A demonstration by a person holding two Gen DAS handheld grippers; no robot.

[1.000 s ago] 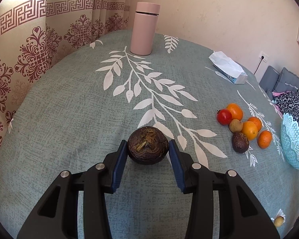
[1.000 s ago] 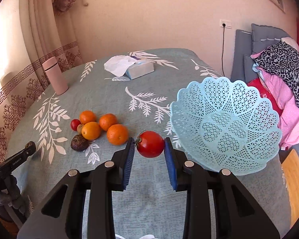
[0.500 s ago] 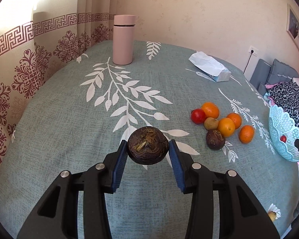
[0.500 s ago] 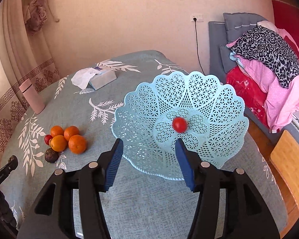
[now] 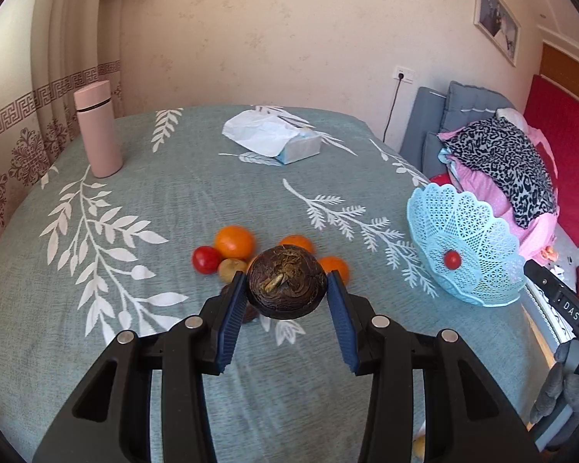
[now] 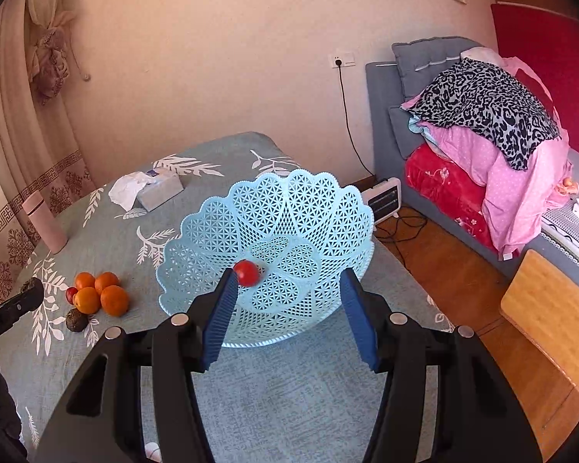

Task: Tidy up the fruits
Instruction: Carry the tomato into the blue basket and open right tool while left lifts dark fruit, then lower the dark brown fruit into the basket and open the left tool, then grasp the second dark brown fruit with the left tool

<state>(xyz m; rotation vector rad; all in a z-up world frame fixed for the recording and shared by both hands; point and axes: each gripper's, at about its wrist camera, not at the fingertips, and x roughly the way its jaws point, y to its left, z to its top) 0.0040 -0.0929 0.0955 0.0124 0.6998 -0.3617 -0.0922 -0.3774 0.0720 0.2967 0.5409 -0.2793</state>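
My left gripper [image 5: 286, 290] is shut on a dark brown wrinkled fruit [image 5: 286, 286] and holds it above the fruit pile. The pile has oranges [image 5: 234, 241], a red tomato [image 5: 206, 259] and a brownish kiwi [image 5: 231, 269]. The light blue lattice basket [image 5: 478, 231] stands at the table's right edge with a red tomato [image 5: 452, 259] inside. My right gripper [image 6: 287, 295] is open and empty just above the basket [image 6: 289, 200], beside the tomato [image 6: 247, 272]. The pile [image 6: 100, 296] with another dark fruit [image 6: 76, 320] lies left of it.
A pink flask [image 5: 97, 134] stands at the far left of the table. A tissue box [image 5: 274, 142] lies at the back. A bed with piled clothes [image 6: 482, 115] and a wooden stool [image 6: 552, 308] are right of the table.
My right gripper let the tomato go into the basket and opened wide. My left gripper carried the dark fruit to the right, over the fruit pile and toward the basket.
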